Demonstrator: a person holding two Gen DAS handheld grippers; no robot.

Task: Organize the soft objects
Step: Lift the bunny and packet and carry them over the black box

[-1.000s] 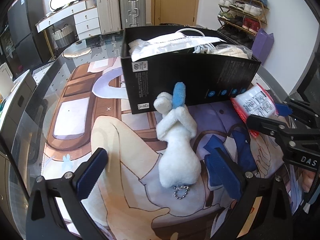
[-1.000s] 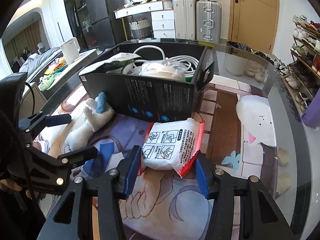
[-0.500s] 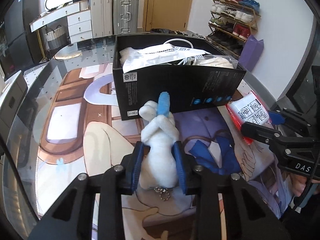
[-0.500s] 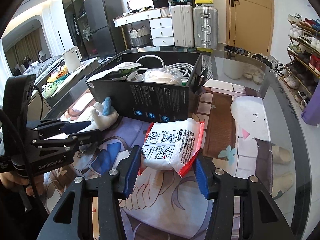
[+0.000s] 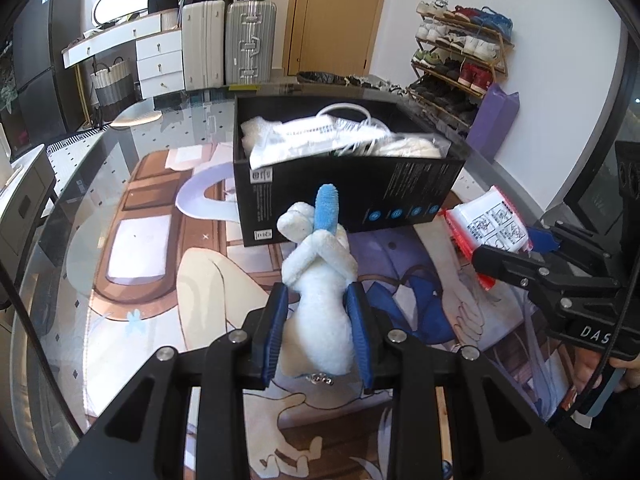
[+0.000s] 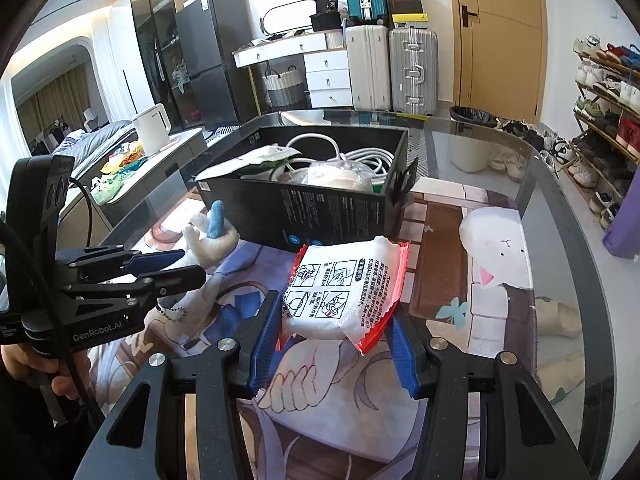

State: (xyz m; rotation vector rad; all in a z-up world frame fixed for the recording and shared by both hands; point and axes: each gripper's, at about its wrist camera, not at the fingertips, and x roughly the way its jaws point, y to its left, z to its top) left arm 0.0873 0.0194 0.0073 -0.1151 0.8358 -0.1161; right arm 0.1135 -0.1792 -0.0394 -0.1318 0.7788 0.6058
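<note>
The white plush [image 5: 320,300] with a blue ear is pinched at its lower body between the blue pads [image 5: 276,332] of the left hand-held gripper [image 5: 318,336]; the jaws have just been closing onto it from wide apart and now press both its sides. A small bead chain [image 5: 320,379] hangs from its base. The plush points toward the black box [image 5: 352,188], its head just in front of the box's near wall.

The white packet [image 6: 344,284] with red edges is clamped between the pads [image 6: 266,340] of the right hand-held gripper [image 6: 334,344], which squeeze it on both sides. It also sits just before the box, to the right of the plush.

The box stands open-topped on the desk [image 6: 560,240], holding a white cable [image 6: 360,156], a bagged white bundle [image 6: 336,176] and a flat white pouch [image 5: 316,136]. A printed cartoon mat [image 5: 152,280] lies under the desk's glass top. Beyond are suitcases [image 5: 228,44], white drawers [image 5: 160,60], a door [image 5: 336,12] and a shoe rack [image 5: 460,56].
</note>
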